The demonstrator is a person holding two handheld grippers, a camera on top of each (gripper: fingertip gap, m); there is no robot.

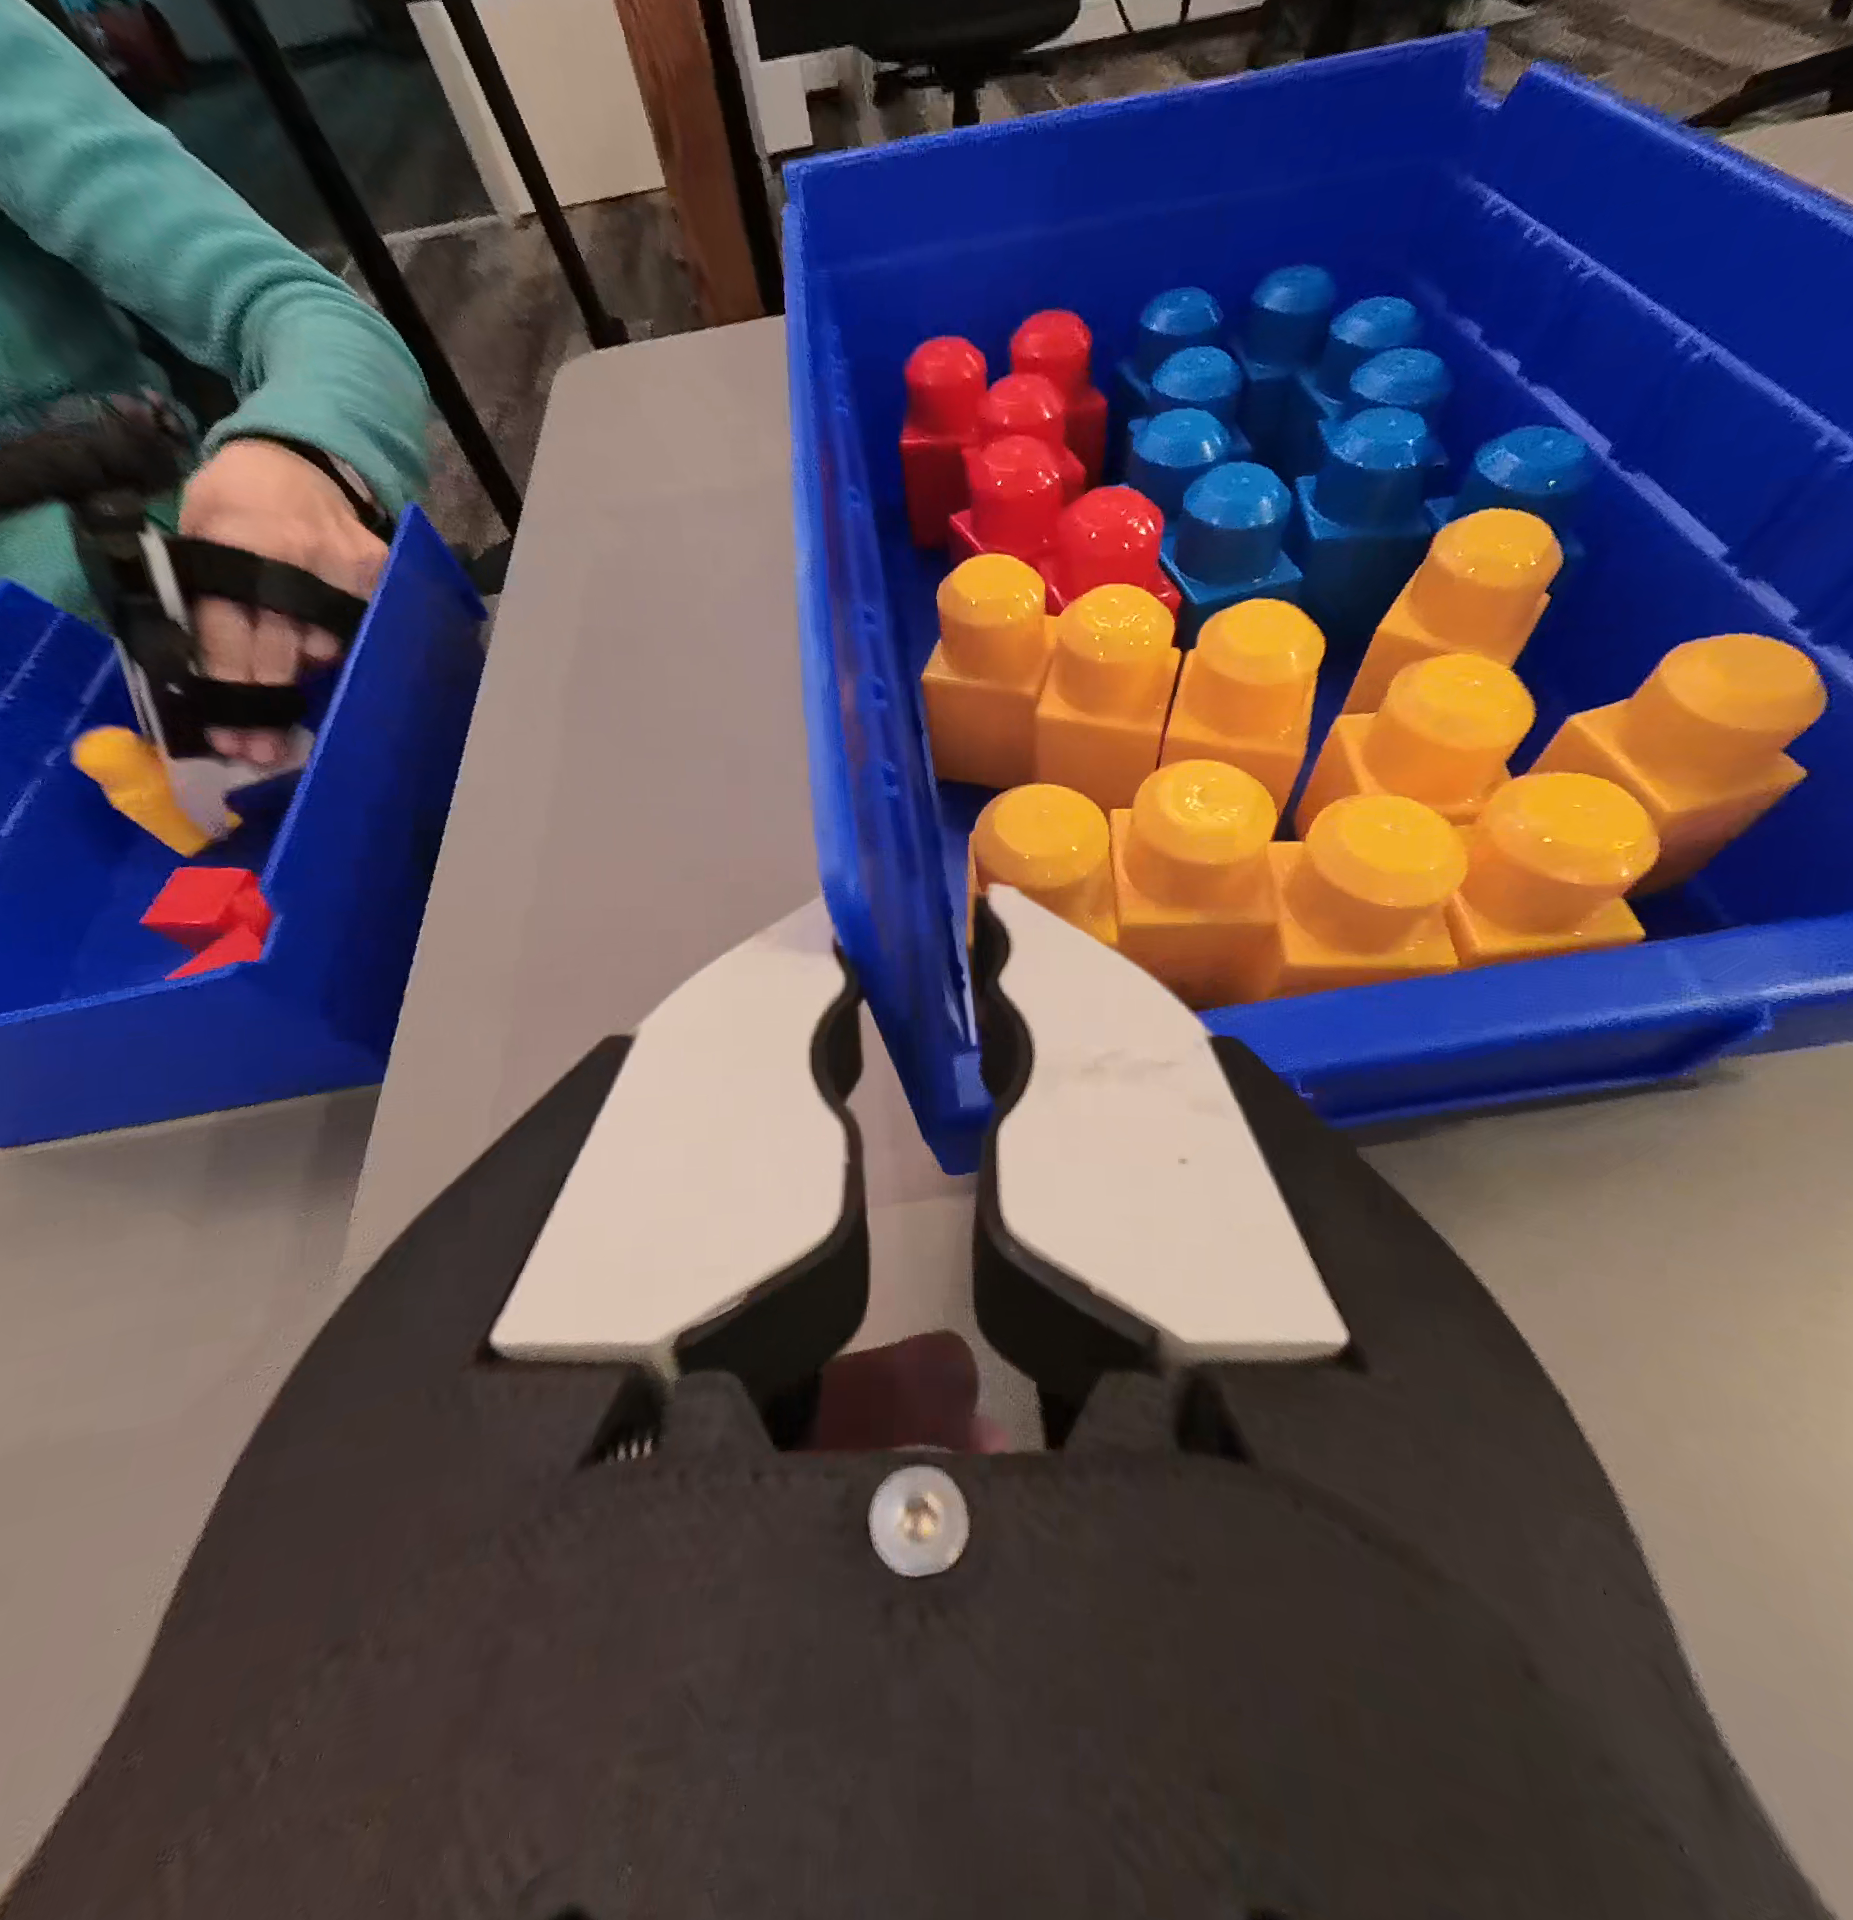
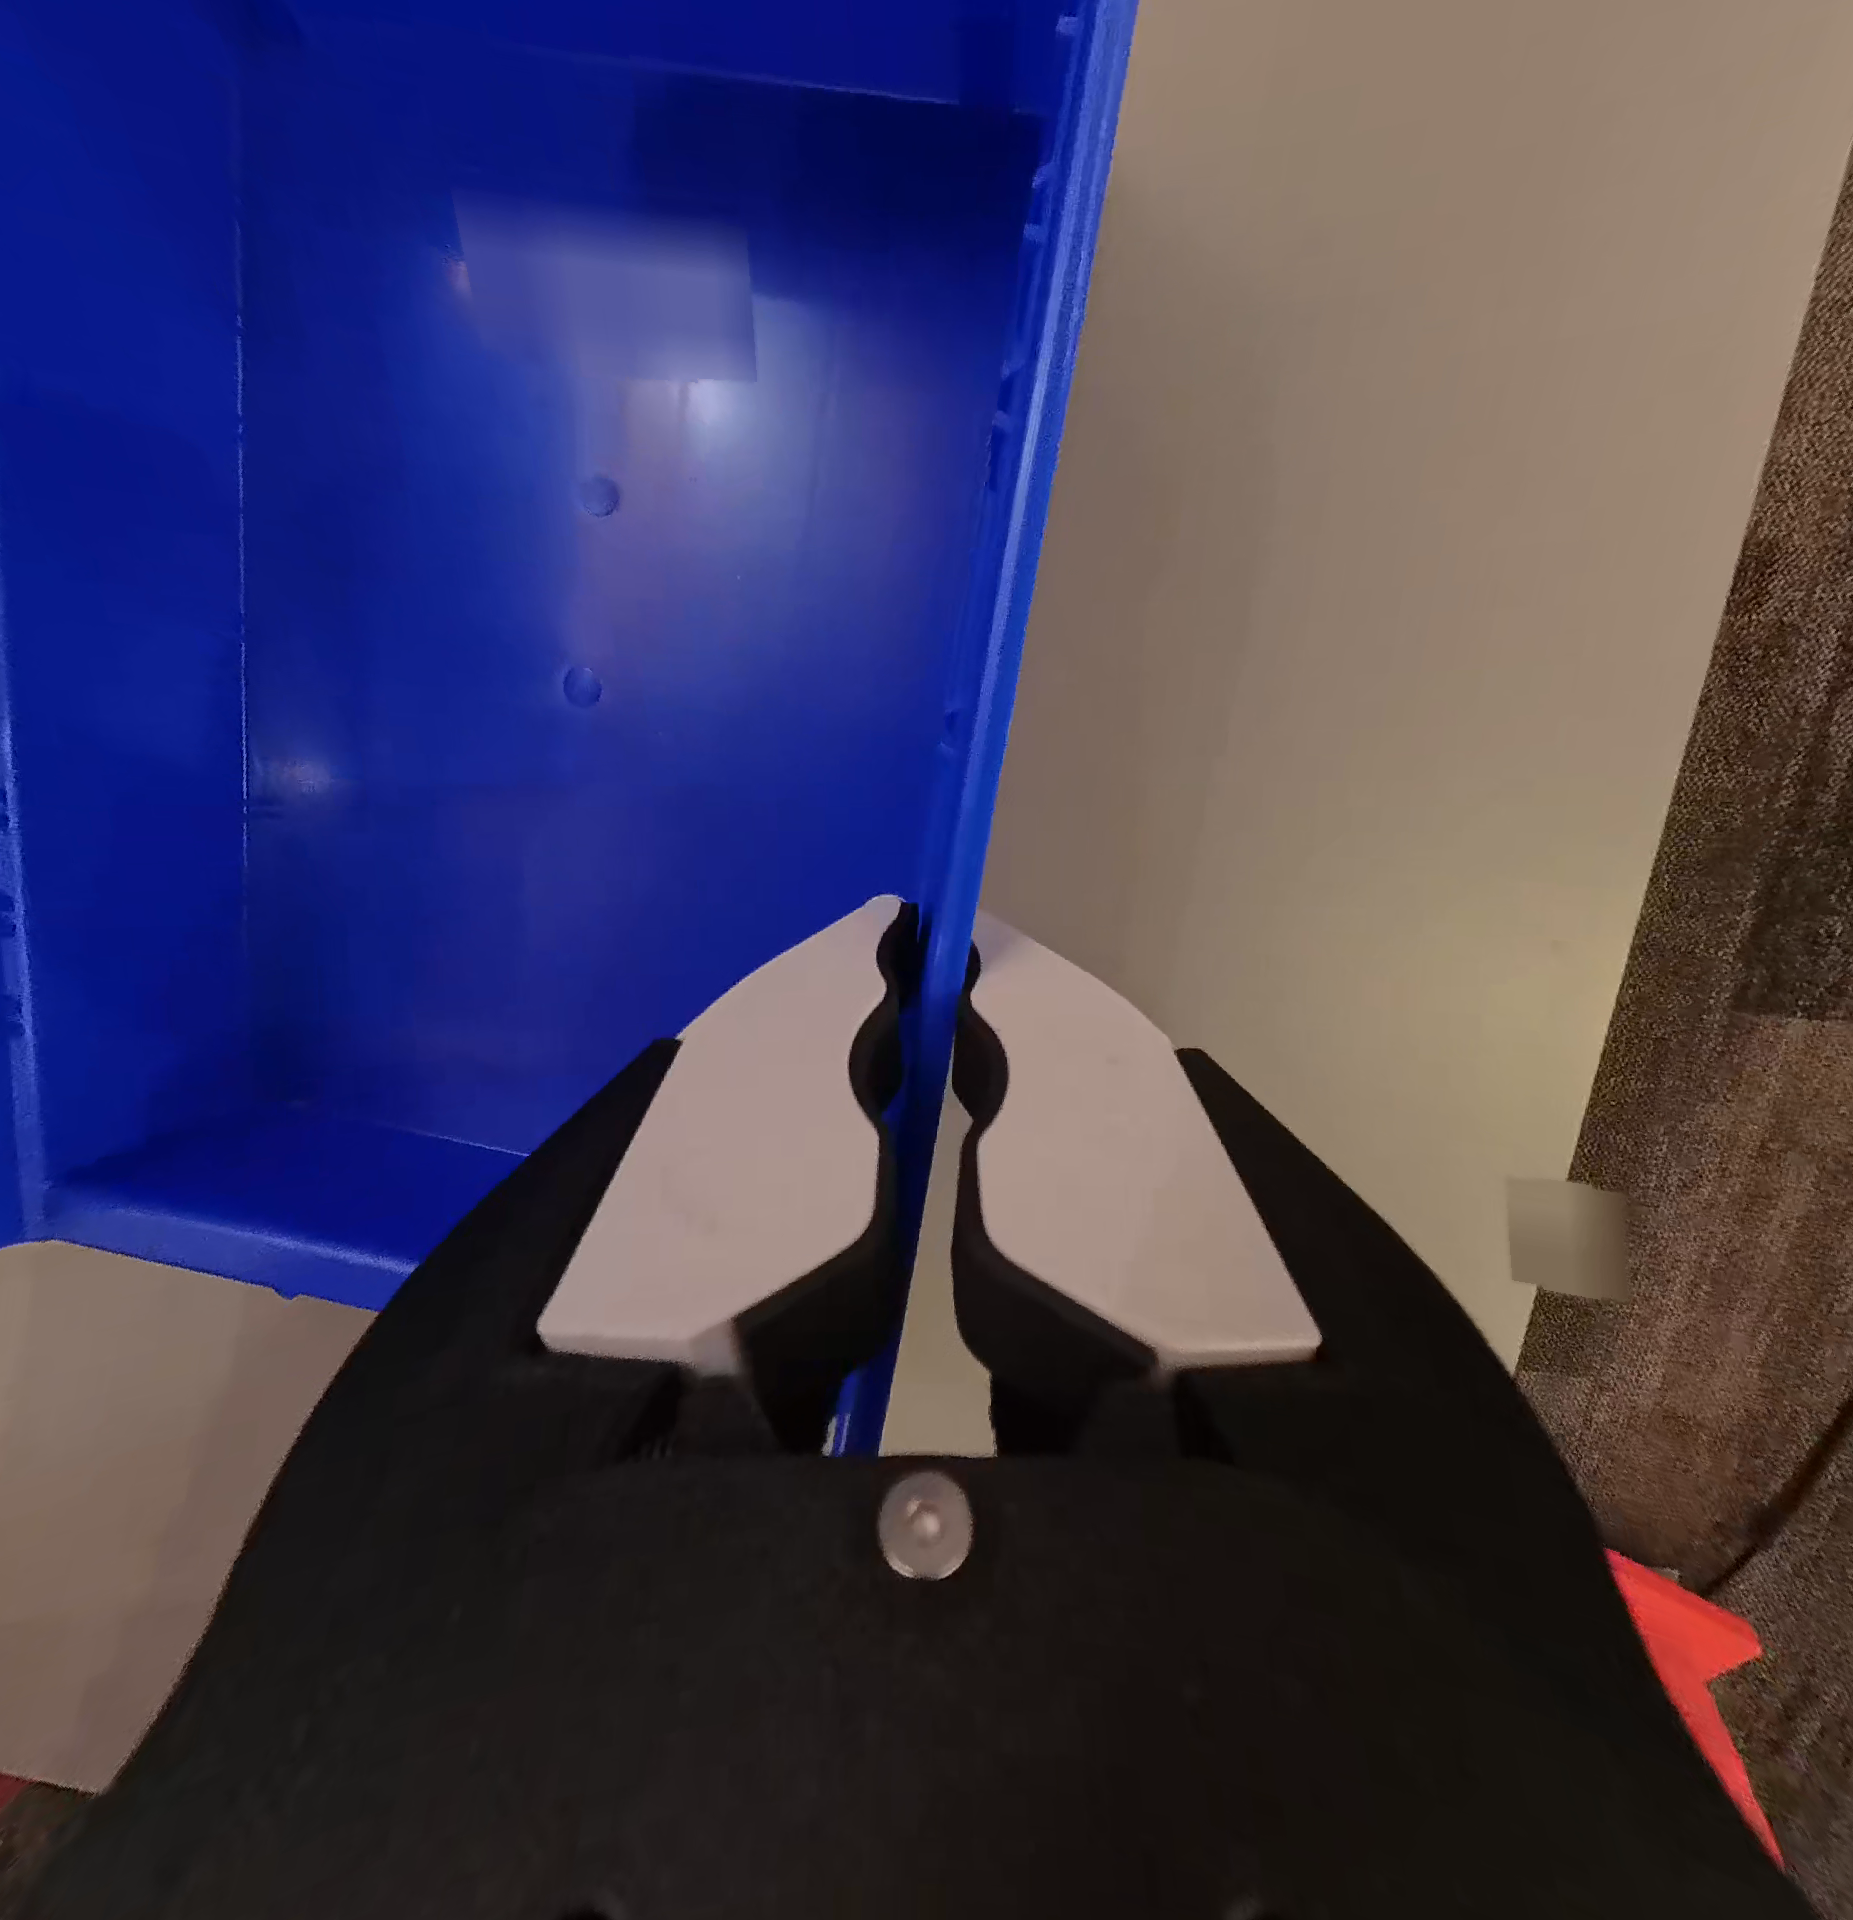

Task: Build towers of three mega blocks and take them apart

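A: The left gripper (image 1: 906,925) is straddling the wall of the full bin (image 1: 880,727) at a narrow gap, with the mega blocks (image 1: 1254,686) just right of its tip. Contact is unclear, so the bin may be dragging.

B: The right gripper (image 2: 937,925) is clamping the empty bin's wall (image 2: 1005,623); judging by that grip, the bin may be tipping.

Left wrist view: camera sits behind its own fingers, looking forward and down, close on the near corner of a blue bin (image 1: 1317,1049) full of mega blocks (image 1: 1202,831); a second blue bin (image 1: 371,831) and the person's other hand (image 1: 278,540) lie off to the left. Right wrist view: steep downward look, very near, into a blue bin (image 2: 1005,623) on the grey table (image 2: 1369,520). Shared ground: the table, and apparently that second bin.
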